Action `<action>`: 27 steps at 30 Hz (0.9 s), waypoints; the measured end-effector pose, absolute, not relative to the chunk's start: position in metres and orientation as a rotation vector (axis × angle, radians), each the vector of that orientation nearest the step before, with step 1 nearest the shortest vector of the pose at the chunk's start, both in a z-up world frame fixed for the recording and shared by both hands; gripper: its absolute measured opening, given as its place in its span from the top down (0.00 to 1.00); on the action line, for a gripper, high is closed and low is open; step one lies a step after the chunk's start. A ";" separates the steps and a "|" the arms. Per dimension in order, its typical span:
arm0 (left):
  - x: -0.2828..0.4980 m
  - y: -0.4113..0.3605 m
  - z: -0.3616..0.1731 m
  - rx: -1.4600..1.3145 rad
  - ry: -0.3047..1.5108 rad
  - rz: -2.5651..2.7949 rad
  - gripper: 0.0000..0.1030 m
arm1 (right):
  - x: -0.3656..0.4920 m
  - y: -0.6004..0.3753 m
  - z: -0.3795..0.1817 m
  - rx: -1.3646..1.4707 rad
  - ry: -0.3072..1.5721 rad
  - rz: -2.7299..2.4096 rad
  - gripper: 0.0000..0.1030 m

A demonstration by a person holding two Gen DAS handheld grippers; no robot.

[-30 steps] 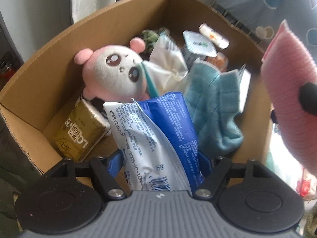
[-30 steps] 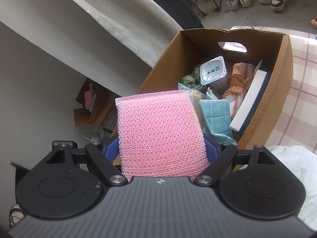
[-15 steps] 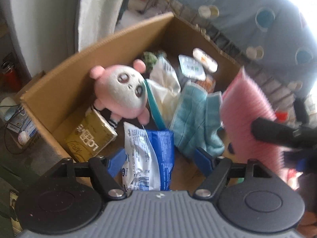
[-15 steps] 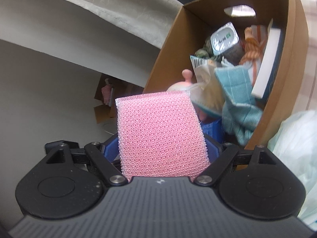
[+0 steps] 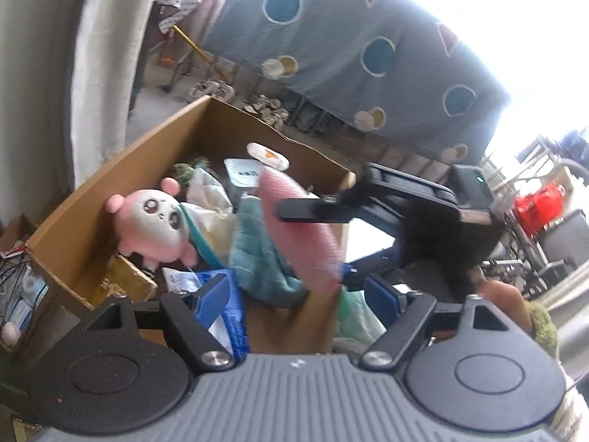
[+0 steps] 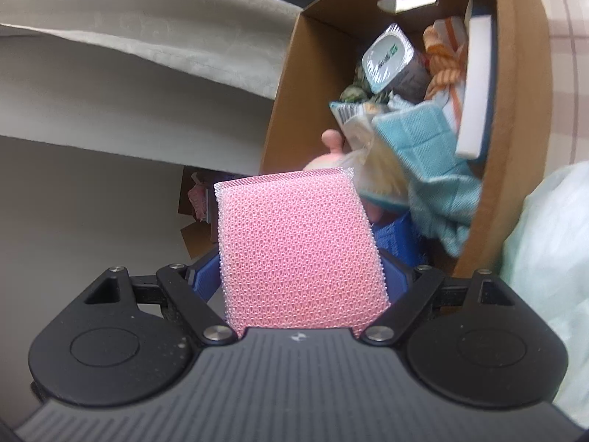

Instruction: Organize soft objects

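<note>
Released a moment ago by the left gripper (image 5: 300, 296), the blue-and-white pouch (image 5: 221, 294) now lies in the cardboard box (image 5: 88, 221) below blue pads that have just spread wider with nothing between them, while the pink mesh sponge (image 6: 300, 254) has travelled from beside the box to a spot over its near end. That sponge, a flat rectangle of open honeycomb netting with a stitched hem, sits clamped between the blue pads of the right gripper (image 6: 300, 269), held above the box's near corner (from the left wrist view it shows edge-on, blurred, over the teal cloth (image 5: 257, 254)). Below it the box is already crowded: a round pink-and-white plush toy (image 5: 154, 224) leans on the left wall, a crumpled waffle-weave teal cloth spills toward the near wall, and crinkled plastic wrappers, a foil-lidded cup (image 6: 386, 55), an orange striped cloth (image 6: 445, 62) and a flat white-edged carton fill the far end. Risk from here appears to lie in the release: the sponge is light and springy, so let go too high or too near the rim it could bounce off the heaped cloth and tumble out over the near wall. Its loose mesh might also snag on a pad as the jaws part.
</note>
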State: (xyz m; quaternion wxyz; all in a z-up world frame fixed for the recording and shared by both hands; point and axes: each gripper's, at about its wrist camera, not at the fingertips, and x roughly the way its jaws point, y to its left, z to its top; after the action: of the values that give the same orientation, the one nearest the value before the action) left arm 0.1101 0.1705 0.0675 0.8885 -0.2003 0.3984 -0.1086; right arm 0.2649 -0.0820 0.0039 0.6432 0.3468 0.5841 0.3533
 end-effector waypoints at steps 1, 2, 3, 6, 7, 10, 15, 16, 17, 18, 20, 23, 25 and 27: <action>0.111 0.168 0.066 -0.416 0.829 -0.239 0.21 | 0.263 -0.079 0.003 0.789 1.334 0.807 0.17; 0.112 0.165 0.066 -0.413 0.833 -0.247 0.21 | 0.262 -0.077 0.004 0.788 1.337 0.812 0.17; 0.113 0.164 0.064 -0.411 0.837 -0.248 0.21 | 0.260 -0.075 0.004 0.790 1.340 0.816 0.17; 0.118 0.161 0.060 -0.412 0.852 -0.249 0.26 | 0.257 -0.071 0.005 0.786 1.344 0.829 0.17; 0.118 0.161 0.059 -0.414 0.856 -0.253 0.29 | 0.256 -0.071 0.006 0.784 1.347 0.832 0.17; 0.121 0.162 0.053 -0.420 0.872 -0.258 0.39 | 0.255 -0.070 0.005 0.791 1.355 0.851 0.17; 0.128 0.163 0.045 -0.438 0.895 -0.258 0.60 | 0.254 -0.074 0.004 0.802 1.360 0.878 0.17; 0.129 0.164 0.045 -0.440 0.898 -0.258 0.64 | 0.254 -0.074 0.004 0.801 1.359 0.883 0.17; 0.130 0.164 0.044 -0.446 0.902 -0.266 0.66 | 0.253 -0.075 0.004 0.801 1.357 0.884 0.17; 0.130 0.163 0.044 -0.451 0.901 -0.272 0.69 | 0.253 -0.075 0.004 0.798 1.356 0.884 0.17; 0.130 0.160 0.045 -0.431 0.887 -0.264 0.70 | 0.254 -0.076 0.005 0.792 1.346 0.891 0.17; 0.129 0.156 0.046 -0.398 0.873 -0.271 0.72 | 0.255 -0.077 0.006 0.785 1.332 0.903 0.17; 0.129 0.153 0.045 -0.376 0.869 -0.277 0.73 | 0.256 -0.080 0.009 0.763 1.323 0.900 0.15; 0.129 0.152 0.045 -0.362 0.874 -0.283 0.73 | 0.259 -0.087 0.014 0.734 1.293 0.882 0.13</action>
State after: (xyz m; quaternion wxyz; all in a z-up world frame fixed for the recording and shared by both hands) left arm 0.1294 0.1518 0.0450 0.8807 -0.1736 0.4193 -0.1357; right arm 0.2587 -0.0868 0.0141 0.6492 0.3229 0.5690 0.3879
